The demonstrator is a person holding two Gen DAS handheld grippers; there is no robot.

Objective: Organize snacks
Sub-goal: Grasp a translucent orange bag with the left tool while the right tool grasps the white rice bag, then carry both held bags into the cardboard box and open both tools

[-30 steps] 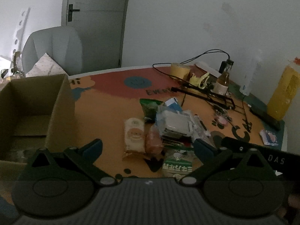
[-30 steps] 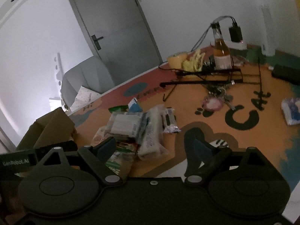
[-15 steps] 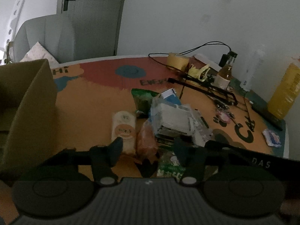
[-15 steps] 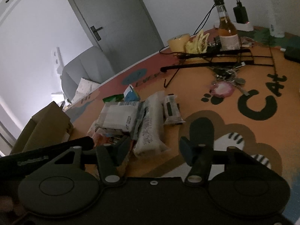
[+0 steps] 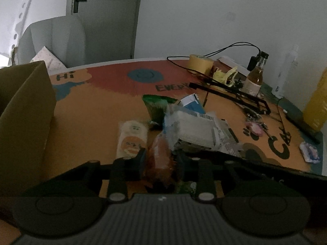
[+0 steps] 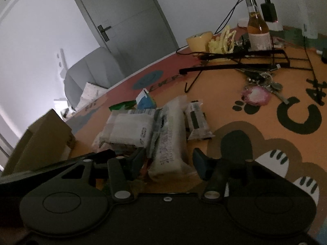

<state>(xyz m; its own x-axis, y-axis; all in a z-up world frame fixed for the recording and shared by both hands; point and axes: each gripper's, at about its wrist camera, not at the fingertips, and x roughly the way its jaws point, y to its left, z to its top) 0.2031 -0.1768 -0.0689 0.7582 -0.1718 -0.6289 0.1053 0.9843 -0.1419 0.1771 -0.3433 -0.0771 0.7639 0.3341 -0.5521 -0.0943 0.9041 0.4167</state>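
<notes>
Your left tool point(image 5: 160, 159) has just closed on the orange-wrapped snack point(image 5: 161, 153) at the near edge of the pile on the counter point(image 5: 92, 112). Your right tool point(image 6: 167, 159), jaws narrowing, straddles the long white packet point(image 6: 169, 143) without pinching yet. Next: finish that grip, lift both toward the cardboard box point(image 5: 24, 106).

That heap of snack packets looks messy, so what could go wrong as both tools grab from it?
The left gripper has closed on the orange snack pack, which a clear wrapper overlaps, so lifting might drag neighbours. The right gripper, closing around the long white packet, sits close beside the left; they could bump.
</notes>
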